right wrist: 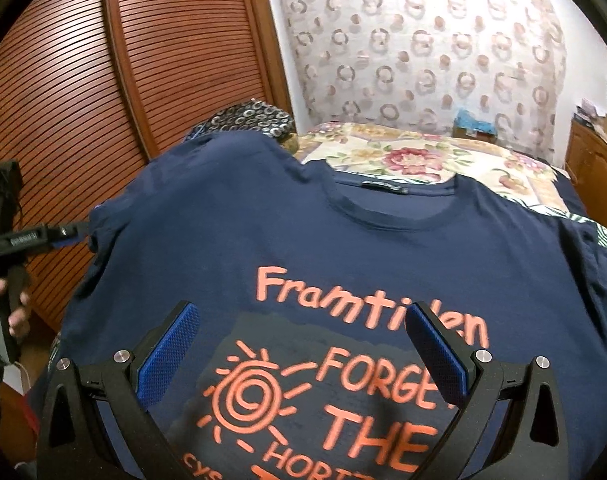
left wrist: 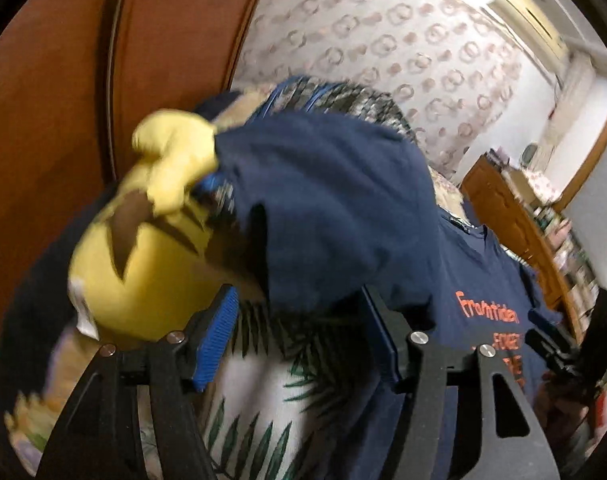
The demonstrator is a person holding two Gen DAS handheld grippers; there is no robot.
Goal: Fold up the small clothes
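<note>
Navy tee spread front-up on the bed, both tools open

We see the navy T-shirt [right wrist: 343, 240] lying flat on the floral bed [right wrist: 423, 156], collar toward the curtain, orange print facing up. Our right tool [right wrist: 299, 344] hovers open over the print, nothing pinched. Our left tool [left wrist: 299, 336] is open too, at the sleeve edge, with a yellow plush [left wrist: 143, 240] just beside it. Wooden wardrobe [right wrist: 103, 80] close on the left.

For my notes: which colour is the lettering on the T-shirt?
Orange lettering on a navy T-shirt, seen best in the right wrist view.
</note>
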